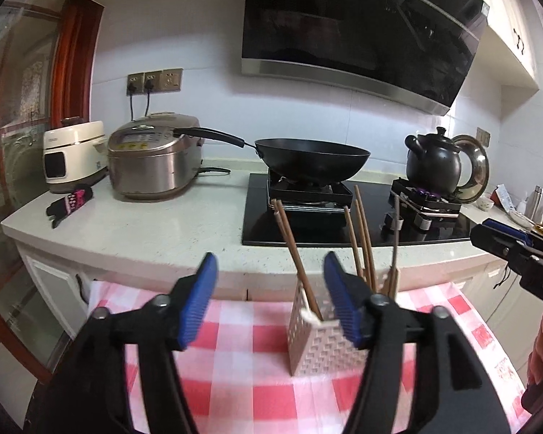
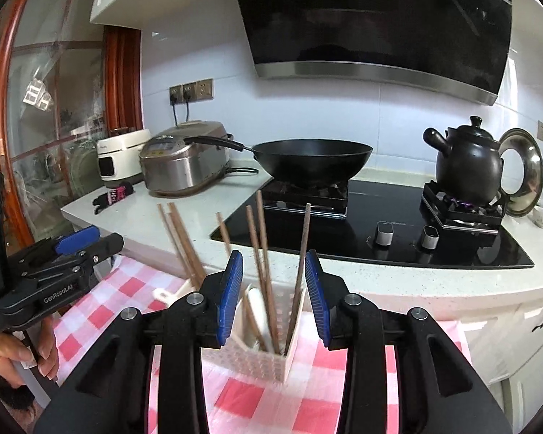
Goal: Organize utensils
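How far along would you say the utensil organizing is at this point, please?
Mostly done: the chopsticks stand in the perforated holder on the checked cloth. Nothing is in hand; left gripper and right gripper are open. No loose utensils are visible.

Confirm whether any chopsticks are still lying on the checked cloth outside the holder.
No: in the right wrist view the chopsticks all stand in the holder, and the checked cloth around it is bare.

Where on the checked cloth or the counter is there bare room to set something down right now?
Free: the checked cloth left of the utensil holder, and the counter between the rice cooker and the hob. Crowded: the holder, bristling with chopsticks, and the hob under the wok and kettle.
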`<control>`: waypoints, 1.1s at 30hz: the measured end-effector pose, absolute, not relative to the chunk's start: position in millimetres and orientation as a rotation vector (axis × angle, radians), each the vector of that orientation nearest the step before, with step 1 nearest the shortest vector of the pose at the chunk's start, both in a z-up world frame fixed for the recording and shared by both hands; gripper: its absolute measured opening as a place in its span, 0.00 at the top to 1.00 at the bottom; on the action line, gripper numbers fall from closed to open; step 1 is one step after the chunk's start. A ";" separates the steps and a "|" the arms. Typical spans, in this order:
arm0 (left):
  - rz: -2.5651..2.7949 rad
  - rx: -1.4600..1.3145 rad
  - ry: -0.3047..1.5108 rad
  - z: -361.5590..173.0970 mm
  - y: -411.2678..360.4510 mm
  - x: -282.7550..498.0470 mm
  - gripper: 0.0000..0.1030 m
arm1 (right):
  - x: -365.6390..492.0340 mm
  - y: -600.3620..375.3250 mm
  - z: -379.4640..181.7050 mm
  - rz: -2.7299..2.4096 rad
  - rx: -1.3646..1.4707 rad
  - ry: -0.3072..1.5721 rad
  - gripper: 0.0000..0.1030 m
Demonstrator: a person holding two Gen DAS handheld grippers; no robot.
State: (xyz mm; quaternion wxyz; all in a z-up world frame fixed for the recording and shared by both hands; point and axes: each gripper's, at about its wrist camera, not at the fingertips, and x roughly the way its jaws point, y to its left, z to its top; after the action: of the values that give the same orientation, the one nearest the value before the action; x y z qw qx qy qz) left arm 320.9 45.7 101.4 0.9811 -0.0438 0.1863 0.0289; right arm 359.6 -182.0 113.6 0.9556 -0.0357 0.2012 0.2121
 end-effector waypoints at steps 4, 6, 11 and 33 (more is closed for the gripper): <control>0.051 -0.052 0.359 98.6 41.1 280.1 0.18 | 323.4 -184.3 110.7 0.453 -0.061 0.397 0.52; 0.052 -0.030 0.360 94.9 38.1 263.2 0.12 | 309.7 -185.1 107.4 0.460 -0.055 0.399 0.50; 0.047 0.015 0.376 75.8 30.7 224.3 0.04 | 273.7 -188.3 90.7 0.490 -0.029 0.404 0.30; 0.020 -0.099 0.370 40.3 36.2 199.0 0.05 | 247.8 -190.7 34.2 0.462 -0.014 0.399 0.19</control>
State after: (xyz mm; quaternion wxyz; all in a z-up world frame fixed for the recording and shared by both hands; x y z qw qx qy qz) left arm 199.0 36.2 40.3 0.9817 -0.0493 0.1838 0.0102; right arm 247.8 -190.7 34.2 0.9537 -0.0069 0.1966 0.2274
